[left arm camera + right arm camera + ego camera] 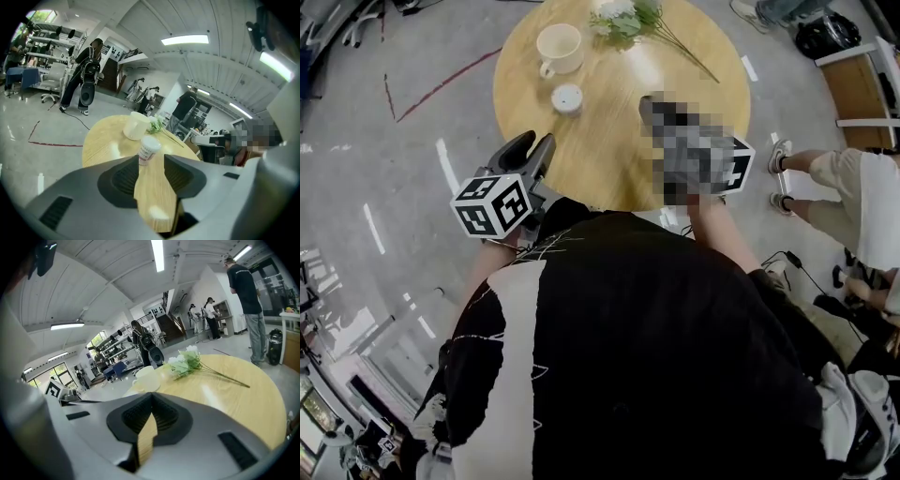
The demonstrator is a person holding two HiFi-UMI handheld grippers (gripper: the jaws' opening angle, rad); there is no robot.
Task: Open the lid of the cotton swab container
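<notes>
Cotton swab container point(567, 98) stands upright on the desk point(609, 150), lid still on, near the cup point(560, 47). It lies straight ahead of your left tool point(534, 148), lined up with the gap between its spread jaws but beyond their tips, so nothing is pinched. Your right tool point(151, 401) is pressed together and empty, farther off to the side. Your left hand looks the nearer one to steady the body.
</notes>
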